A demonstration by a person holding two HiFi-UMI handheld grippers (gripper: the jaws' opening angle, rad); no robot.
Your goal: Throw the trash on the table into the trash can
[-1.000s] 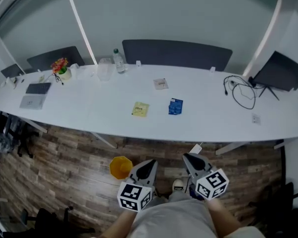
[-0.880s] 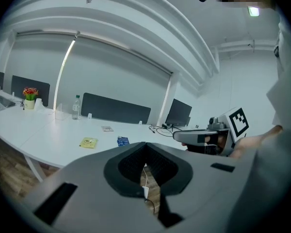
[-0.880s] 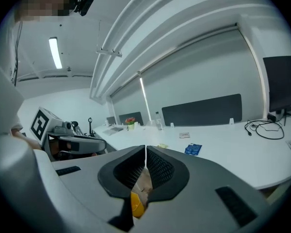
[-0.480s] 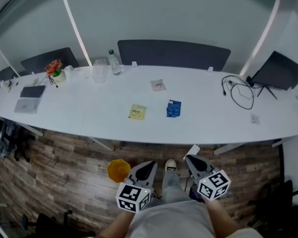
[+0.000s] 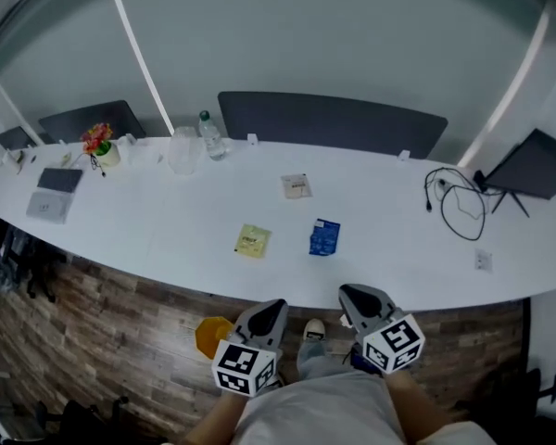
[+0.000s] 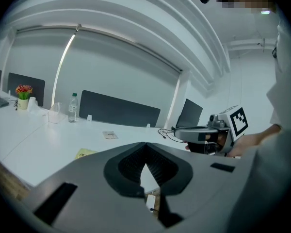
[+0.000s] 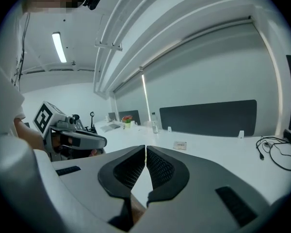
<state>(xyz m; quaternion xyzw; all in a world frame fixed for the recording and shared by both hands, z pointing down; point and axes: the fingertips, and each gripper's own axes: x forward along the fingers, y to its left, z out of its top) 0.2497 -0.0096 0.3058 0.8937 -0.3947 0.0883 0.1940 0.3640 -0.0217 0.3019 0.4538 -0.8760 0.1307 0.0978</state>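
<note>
Three bits of trash lie on the long white table (image 5: pixel 148 239): a yellow packet (image 5: pixel 252 240), a blue packet (image 5: pixel 324 237) and a pale packet (image 5: pixel 296 186) farther back. The orange trash can (image 5: pixel 211 335) stands on the wood floor, partly under the table's near edge. My left gripper (image 5: pixel 276 305) and right gripper (image 5: pixel 349 293) are side by side just short of that edge, both shut and empty. In the left gripper view the jaws (image 6: pixel 145 144) meet above the yellow packet (image 6: pixel 86 153). The right gripper (image 7: pixel 145 147) points across the table toward the pale packet (image 7: pixel 180 145).
A water bottle (image 5: pixel 208 135), a clear cup (image 5: pixel 183 151), a flower pot (image 5: pixel 99 144) and a tablet (image 5: pixel 50 193) sit at the back left. Black cables (image 5: pixel 456 202) and a laptop (image 5: pixel 536 165) are at the right. Dark chairs (image 5: pixel 329 123) line the far side.
The whole view has moved in toward the table. Both grippers now reach its near edge, and the trash can has slipped partly under it.
</note>
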